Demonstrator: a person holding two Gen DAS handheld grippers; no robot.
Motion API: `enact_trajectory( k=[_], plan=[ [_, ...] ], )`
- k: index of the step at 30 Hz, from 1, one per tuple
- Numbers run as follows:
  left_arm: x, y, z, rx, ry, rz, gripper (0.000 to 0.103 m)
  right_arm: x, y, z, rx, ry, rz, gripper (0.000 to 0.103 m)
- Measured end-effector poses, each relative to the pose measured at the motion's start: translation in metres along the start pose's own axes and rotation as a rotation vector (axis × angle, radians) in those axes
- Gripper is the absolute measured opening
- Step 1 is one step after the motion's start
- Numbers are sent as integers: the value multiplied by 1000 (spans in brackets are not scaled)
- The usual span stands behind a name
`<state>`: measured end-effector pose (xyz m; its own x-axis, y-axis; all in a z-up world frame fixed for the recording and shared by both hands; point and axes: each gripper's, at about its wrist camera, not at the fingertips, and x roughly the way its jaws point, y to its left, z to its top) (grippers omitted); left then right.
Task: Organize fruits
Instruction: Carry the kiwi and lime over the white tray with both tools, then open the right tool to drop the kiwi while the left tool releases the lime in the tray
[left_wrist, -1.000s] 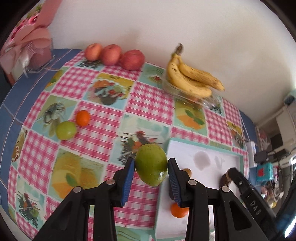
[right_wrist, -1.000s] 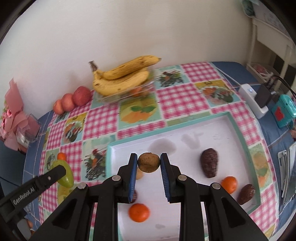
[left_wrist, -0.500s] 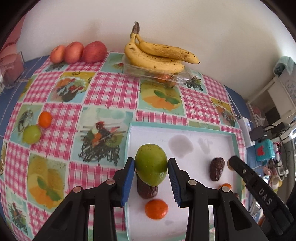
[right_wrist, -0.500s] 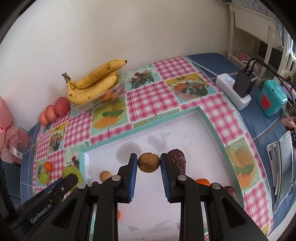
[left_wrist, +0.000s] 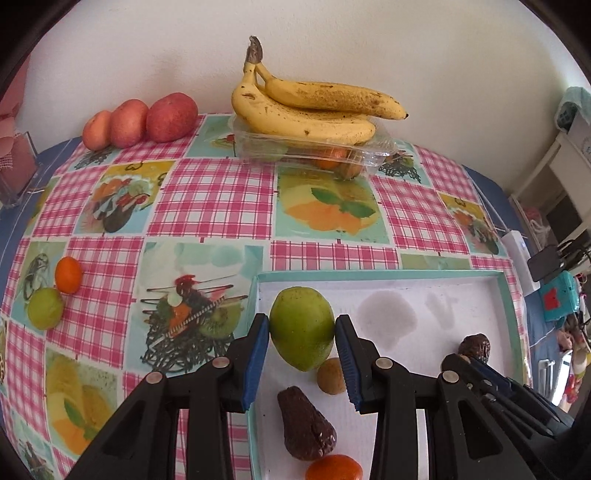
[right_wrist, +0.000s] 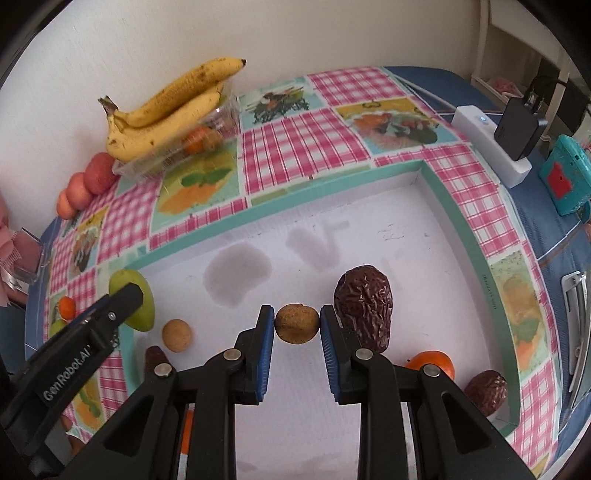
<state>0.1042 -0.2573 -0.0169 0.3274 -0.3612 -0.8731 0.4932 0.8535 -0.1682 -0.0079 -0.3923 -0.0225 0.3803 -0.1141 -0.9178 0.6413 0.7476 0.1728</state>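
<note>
Tablecloth (left_wrist: 207, 199): glossy printed plastic. Container (left_wrist: 314, 147) under bananas: clear, thin plastic. Avocado (right_wrist: 364, 308) right of right fingers: rough, wrinkled skin. Tray (right_wrist: 424, 266) floor: matt white

Clearly a home, likely a lived-in family room. Surface (left_wrist: 207, 199) dressed in a pink-checked oilcloth printed with fruit pictures, pushed against a plain white wall (left_wrist: 369, 44), with bananas (left_wrist: 306, 107) on a clear plastic punnet (left_wrist: 369, 155). Off to one side, a white power strip (right_wrist: 491, 147) with a black charger (right_wrist: 519, 129) plugged in, plus white furniture (left_wrist: 569, 155).
</note>
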Motion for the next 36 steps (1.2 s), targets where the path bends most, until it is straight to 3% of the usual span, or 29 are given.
enact_trajectory(
  k=[24,28,33,35,36],
  plan=[
    [16,-2,-3,8,87,17,40,15,4,0,-31,12,-48,27],
    [7,-5,0,19,80,17,42,11,3,1,-28,4,-50,35],
    [-13,-5,8,18,63,29,48,-4,7,6,-38,-26,-55,39],
    [-22,-3,10,20,57,42,58,-14,10,8,-46,-49,-58,45],
    [-25,-2,12,23,57,50,62,-17,11,9,-49,-56,-59,56]
  ],
)
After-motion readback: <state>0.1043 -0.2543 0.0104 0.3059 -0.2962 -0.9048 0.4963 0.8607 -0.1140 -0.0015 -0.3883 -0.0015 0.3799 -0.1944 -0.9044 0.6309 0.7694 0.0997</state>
